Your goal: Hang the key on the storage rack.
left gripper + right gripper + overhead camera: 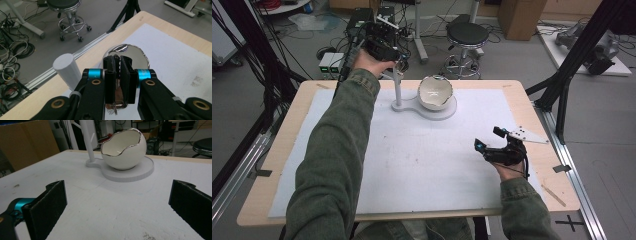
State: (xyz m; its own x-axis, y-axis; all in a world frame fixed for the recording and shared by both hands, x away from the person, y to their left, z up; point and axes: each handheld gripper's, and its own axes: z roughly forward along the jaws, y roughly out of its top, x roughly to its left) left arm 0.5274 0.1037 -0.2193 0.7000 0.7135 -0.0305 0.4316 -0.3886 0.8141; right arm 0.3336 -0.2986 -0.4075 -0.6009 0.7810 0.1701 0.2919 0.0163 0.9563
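- No brand, label or writing can be read anywhere.
- Upper left of the high view: cables and small boxes lie on the grey floor beyond the bench, a pale wooden top covered by a white sheet with faint scuffs.
- Upper centre-left: the left gripper is held above the white post, next to the bowl. In the left gripper view its jaws are clenched almost together; something thin and metallic shows between them, but what it is cannot be told.
- Centre top: an egg-shaped white bowl with a jagged silver rim sits tilted on a round white stand whose base joins the post.
- Beyond it, a black round stool stands on castors.
- Lower right: the right gripper rests low over the sheet, well apart from the bowl, its jaws released wide with nothing between them.
- Right edge: black frame legs.
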